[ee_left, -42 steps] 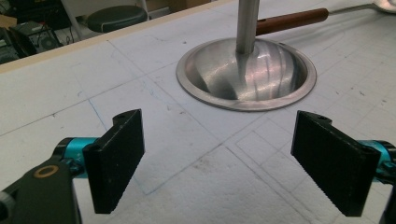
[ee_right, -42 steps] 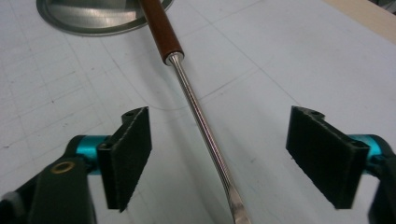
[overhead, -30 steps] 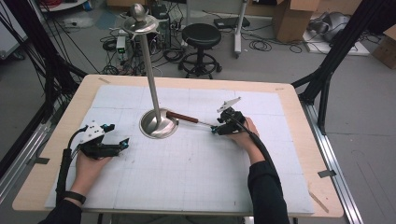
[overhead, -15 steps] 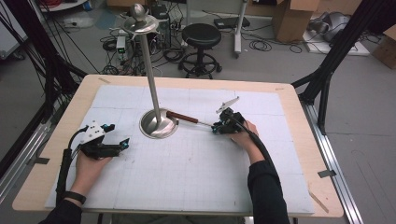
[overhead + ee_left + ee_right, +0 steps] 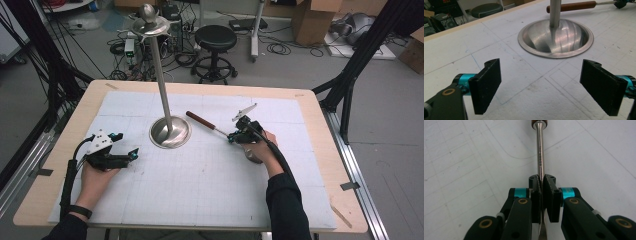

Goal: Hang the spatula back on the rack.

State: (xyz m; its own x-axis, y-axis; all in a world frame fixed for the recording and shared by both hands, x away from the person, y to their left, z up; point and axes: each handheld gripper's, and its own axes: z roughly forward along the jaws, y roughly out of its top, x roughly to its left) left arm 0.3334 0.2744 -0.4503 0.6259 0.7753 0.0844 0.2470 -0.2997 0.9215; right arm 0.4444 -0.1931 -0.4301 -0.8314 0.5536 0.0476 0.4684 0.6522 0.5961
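Your right gripper (image 5: 234, 137) sits right of centre in the high view, and its jaws have just been closing: they now pinch the thin steel shaft of a utensil (image 5: 540, 150). In the right gripper view, your black pads (image 5: 537, 192) press together on that shaft near the middle of the frame, with the bright rod running straight up to the top edge, where the dark wooden handle begins. Below the pads a flatter metal part of the utensil shows at the bottom edge; what kind of head it has I cannot tell.

Seen from above, the wooden handle (image 5: 201, 120) points up and left from your gripper, lying low over the white gridded mat (image 5: 210, 190), its end just beside the round base of the metal stand (image 5: 170, 133). Whether the handle rests on the mat or floats just off it, I cannot tell. The stand rises upright from its dished base to a knob near the top of the frame.

Your left gripper (image 5: 124, 157) lies at the lower left of the high view, well apart from the utensil. In the left gripper view its jaws stand wide with nothing between them, facing the stand's base (image 5: 555, 37) in the upper middle.
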